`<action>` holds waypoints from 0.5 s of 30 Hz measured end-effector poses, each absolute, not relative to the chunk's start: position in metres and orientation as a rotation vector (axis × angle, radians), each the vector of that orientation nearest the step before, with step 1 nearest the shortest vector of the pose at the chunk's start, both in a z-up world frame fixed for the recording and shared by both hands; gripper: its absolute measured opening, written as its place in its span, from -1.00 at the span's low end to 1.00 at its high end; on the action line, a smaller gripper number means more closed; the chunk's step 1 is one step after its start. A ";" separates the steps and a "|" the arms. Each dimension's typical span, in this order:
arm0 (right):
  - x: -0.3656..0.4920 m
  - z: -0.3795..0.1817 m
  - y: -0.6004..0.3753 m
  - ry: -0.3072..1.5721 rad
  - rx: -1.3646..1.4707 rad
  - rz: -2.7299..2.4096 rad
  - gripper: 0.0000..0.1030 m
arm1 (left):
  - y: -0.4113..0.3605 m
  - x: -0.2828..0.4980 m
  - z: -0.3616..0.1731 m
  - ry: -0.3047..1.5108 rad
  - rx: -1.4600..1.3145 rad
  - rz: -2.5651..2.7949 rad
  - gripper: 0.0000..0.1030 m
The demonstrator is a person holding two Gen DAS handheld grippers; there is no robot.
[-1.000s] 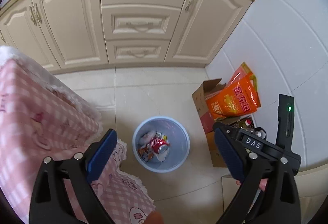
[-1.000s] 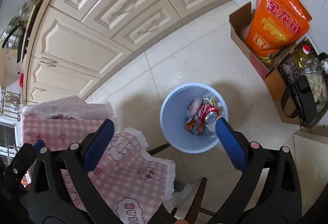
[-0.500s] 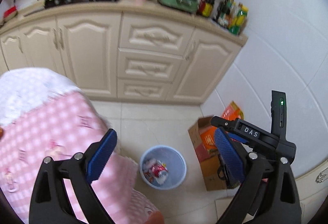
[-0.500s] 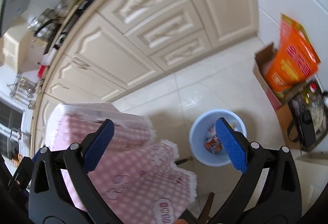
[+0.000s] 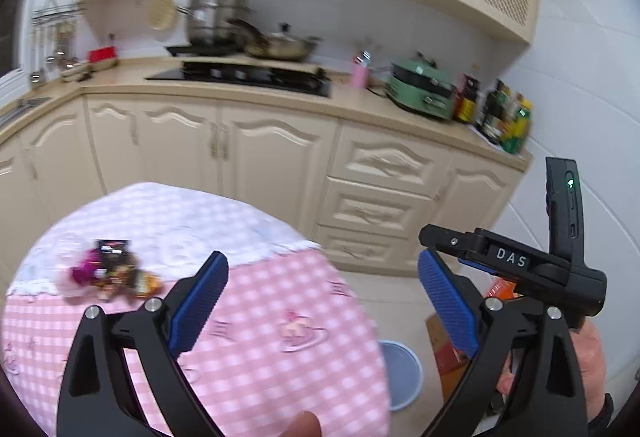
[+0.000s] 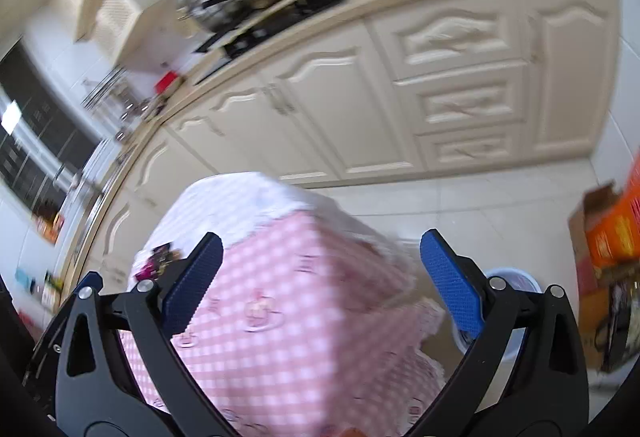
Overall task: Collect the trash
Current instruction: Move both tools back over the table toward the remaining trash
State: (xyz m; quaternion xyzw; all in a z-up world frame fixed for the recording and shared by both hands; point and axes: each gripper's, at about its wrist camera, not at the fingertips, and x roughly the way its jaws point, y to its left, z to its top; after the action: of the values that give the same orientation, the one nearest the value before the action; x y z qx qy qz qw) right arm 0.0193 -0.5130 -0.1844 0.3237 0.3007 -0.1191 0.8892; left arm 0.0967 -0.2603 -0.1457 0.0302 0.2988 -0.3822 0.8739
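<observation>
A small heap of trash wrappers (image 5: 110, 273), purple, black and orange, lies on the far left of the pink checked tablecloth (image 5: 280, 357). It also shows blurred in the right wrist view (image 6: 156, 261). The pale blue bin (image 5: 402, 373) stands on the floor to the right of the table, mostly hidden by the cloth; its rim (image 6: 508, 273) peeks out behind my right gripper. My left gripper (image 5: 322, 303) is open and empty above the table. My right gripper (image 6: 320, 281) is open and empty above the table edge.
Cream kitchen cabinets (image 5: 280, 157) with a worktop carrying a hob, pots (image 5: 220, 21), a green cooker (image 5: 424, 89) and bottles run behind the table. A cardboard box with an orange bag (image 6: 608, 233) stands on the tiled floor by the right wall.
Both grippers have tilted up from looking down into the bin to looking across the table and kitchen. The trash heap on the table has come into view. Both stay open and empty.
</observation>
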 end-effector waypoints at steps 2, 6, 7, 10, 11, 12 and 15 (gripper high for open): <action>0.036 -0.173 -0.492 0.620 0.633 -0.206 0.88 | -0.242 0.100 -0.139 0.603 0.055 -0.759 0.82; 0.060 -0.156 -0.459 0.614 0.562 -0.147 0.88 | -0.204 0.106 -0.133 0.572 0.045 -0.694 0.82; 0.067 -0.152 -0.448 0.615 0.535 -0.133 0.88 | -0.193 0.109 -0.132 0.564 0.039 -0.670 0.82; 0.087 -0.143 -0.421 0.615 0.470 -0.087 0.88 | -0.162 0.116 -0.130 0.543 0.017 -0.604 0.82; 0.092 -0.142 -0.416 0.616 0.456 -0.076 0.88 | -0.154 0.118 -0.130 0.542 0.010 -0.588 0.82; 0.098 -0.140 -0.407 0.618 0.435 -0.064 0.88 | -0.143 0.121 -0.130 0.541 0.001 -0.569 0.82; 0.115 -0.138 -0.384 0.629 0.389 -0.030 0.88 | -0.115 0.132 -0.132 0.537 -0.015 -0.499 0.82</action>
State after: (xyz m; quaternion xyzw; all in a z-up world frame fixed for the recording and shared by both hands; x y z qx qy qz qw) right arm 0.1153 -0.3842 -0.1383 0.1901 0.3072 -0.0145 0.9324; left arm 0.1318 -0.1154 -0.1320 -0.0075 0.2626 -0.2439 0.9335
